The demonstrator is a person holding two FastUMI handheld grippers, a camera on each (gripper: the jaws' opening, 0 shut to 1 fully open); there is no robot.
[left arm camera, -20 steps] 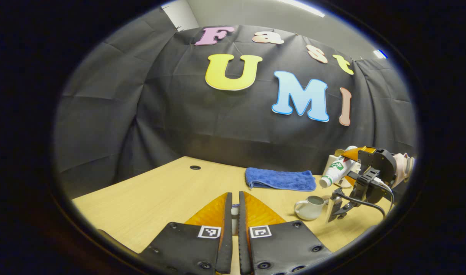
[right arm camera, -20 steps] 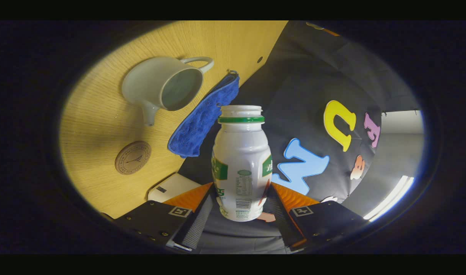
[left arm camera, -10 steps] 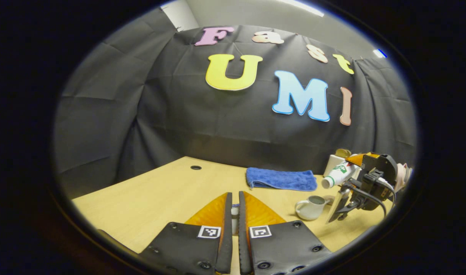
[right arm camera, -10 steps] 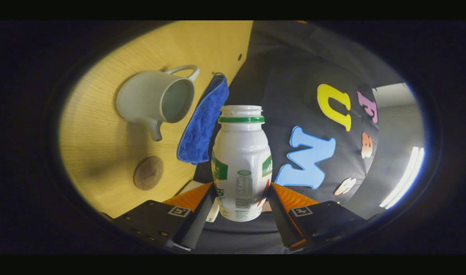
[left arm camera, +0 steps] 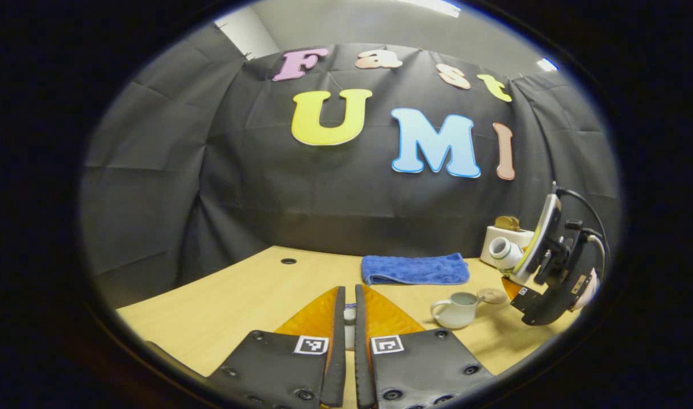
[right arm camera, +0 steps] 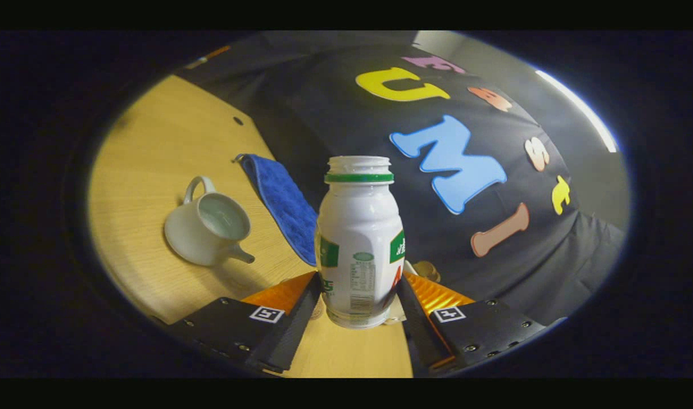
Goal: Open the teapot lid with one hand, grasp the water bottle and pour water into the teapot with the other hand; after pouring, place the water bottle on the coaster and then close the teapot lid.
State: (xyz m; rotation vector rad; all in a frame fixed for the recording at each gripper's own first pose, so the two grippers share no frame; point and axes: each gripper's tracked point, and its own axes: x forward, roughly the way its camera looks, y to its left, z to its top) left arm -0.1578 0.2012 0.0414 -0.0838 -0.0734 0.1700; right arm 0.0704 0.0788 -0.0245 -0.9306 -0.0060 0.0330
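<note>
Wood-grain table (right arm camera: 153, 147); right tool (right arm camera: 358, 309) clamps smooth white bottle (right arm camera: 359, 238); teapot (right arm camera: 207, 227) lidless.

Wooden table (left arm camera: 250, 289), open teapot (left arm camera: 455, 309), blue cloth (left arm camera: 414, 269), coaster (left arm camera: 492, 295)

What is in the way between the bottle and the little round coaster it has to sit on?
Nothing visible. The right gripper holds the bottle in its fingers; in the left gripper view the coaster lies bare beside the teapot.

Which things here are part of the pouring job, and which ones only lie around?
Job things:
- water bottle, held in the right tongs
- teapot, open, liquid inside
- small pale thing, probably the lid, in the left tongs
- coaster

Lying about:
- blue cloth
- white box
</note>
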